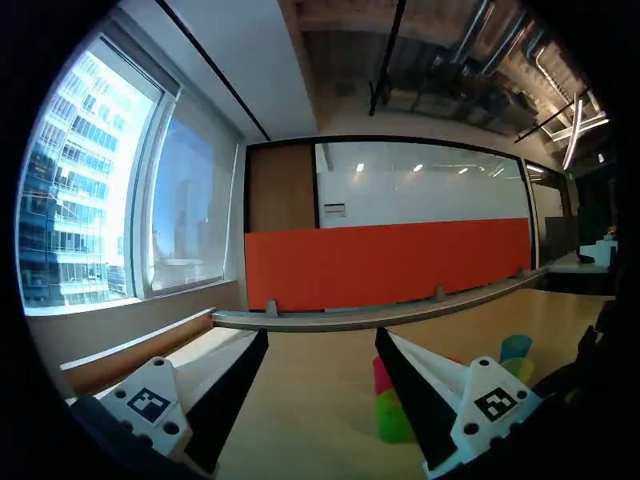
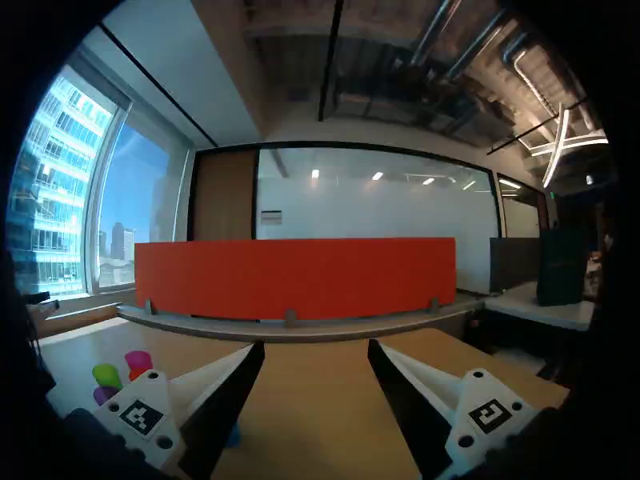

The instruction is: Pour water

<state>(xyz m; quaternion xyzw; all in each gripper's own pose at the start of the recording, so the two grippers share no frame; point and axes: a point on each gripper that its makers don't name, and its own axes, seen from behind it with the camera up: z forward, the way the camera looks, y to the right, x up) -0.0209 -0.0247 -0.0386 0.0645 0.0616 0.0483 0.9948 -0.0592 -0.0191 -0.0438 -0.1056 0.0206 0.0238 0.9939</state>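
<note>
My left gripper stands open above the wooden table, nothing between its fingers. Behind its right finger stand plastic cups: a green cup with a pink cup just behind it, and farther right a blue cup and a yellow-green cup. My right gripper is open too, over bare tabletop. To its left, in the right gripper view, sit a green cup, a pink cup and a purple cup; a bit of blue peeks from under the left finger.
An orange divider panel runs along the table's far edge on a grey rail. Large windows line the left side with a sill below. A second desk with a dark bag stands at the right.
</note>
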